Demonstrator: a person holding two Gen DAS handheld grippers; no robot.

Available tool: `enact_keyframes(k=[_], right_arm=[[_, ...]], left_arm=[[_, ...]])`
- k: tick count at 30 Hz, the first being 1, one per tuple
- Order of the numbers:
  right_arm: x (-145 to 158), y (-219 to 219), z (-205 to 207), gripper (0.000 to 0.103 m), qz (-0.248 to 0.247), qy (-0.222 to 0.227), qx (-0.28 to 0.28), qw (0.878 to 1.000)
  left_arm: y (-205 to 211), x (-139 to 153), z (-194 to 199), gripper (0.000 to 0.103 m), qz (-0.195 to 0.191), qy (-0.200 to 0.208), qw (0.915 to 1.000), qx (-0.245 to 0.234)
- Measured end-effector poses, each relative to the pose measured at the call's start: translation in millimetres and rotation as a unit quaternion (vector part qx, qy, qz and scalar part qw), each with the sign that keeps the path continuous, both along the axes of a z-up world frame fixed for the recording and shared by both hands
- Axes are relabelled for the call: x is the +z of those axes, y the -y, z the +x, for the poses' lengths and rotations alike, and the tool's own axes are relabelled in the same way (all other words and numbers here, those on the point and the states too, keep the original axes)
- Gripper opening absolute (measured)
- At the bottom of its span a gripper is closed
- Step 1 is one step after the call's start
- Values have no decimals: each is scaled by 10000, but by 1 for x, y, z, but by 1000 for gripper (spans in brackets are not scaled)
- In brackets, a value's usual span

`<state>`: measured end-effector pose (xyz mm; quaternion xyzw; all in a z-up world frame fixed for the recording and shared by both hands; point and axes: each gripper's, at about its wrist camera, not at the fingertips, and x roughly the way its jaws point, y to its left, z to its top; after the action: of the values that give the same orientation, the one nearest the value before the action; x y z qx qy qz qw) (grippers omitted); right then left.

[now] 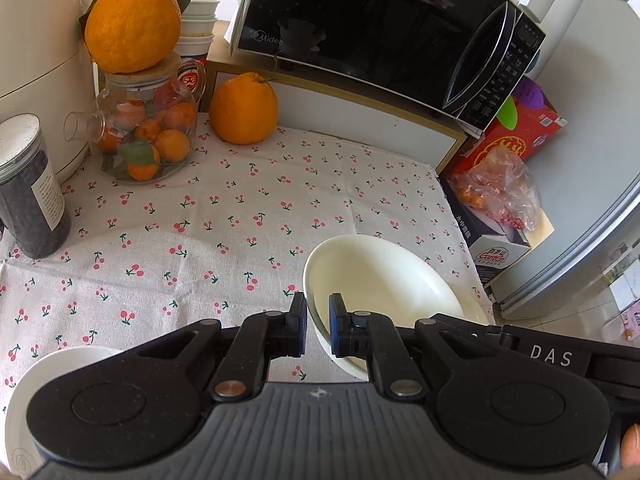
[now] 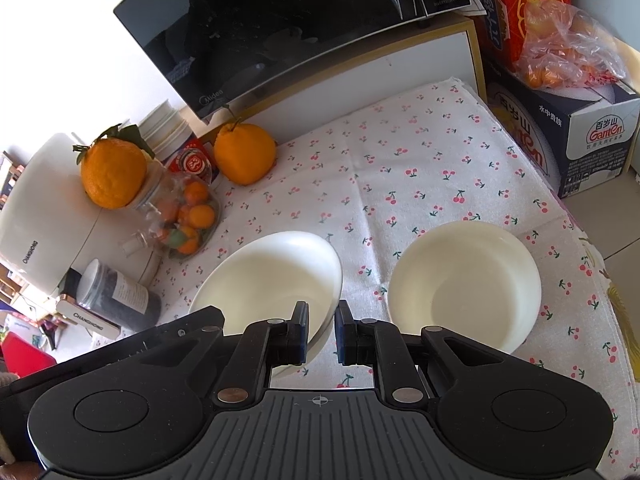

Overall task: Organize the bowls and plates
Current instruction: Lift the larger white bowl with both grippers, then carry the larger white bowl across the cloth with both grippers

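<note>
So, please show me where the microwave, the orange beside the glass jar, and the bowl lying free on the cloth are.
microwave (image 1: 360, 12): left wrist view, on its dark door glass.
orange (image 1: 243, 110): left wrist view, on the middle of its peel.
free bowl (image 2: 466, 280): right wrist view, on its inner wall.

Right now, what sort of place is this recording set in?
Most likely a home kitchen corner: a microwave on a low cabinet, white bowls on a cherry-print tablecloth, and a glass jar of small oranges.
</note>
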<state>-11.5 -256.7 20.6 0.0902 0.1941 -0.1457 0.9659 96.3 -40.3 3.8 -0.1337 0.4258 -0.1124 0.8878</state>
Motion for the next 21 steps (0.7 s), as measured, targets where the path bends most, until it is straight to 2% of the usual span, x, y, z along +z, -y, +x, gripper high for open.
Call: enact_keyframes(k=[21], right_arm=[[7,-11,-21,14,-523,147,60,9985]], left_arm=[[4,12,-22,10,-121,218,9996,-128]])
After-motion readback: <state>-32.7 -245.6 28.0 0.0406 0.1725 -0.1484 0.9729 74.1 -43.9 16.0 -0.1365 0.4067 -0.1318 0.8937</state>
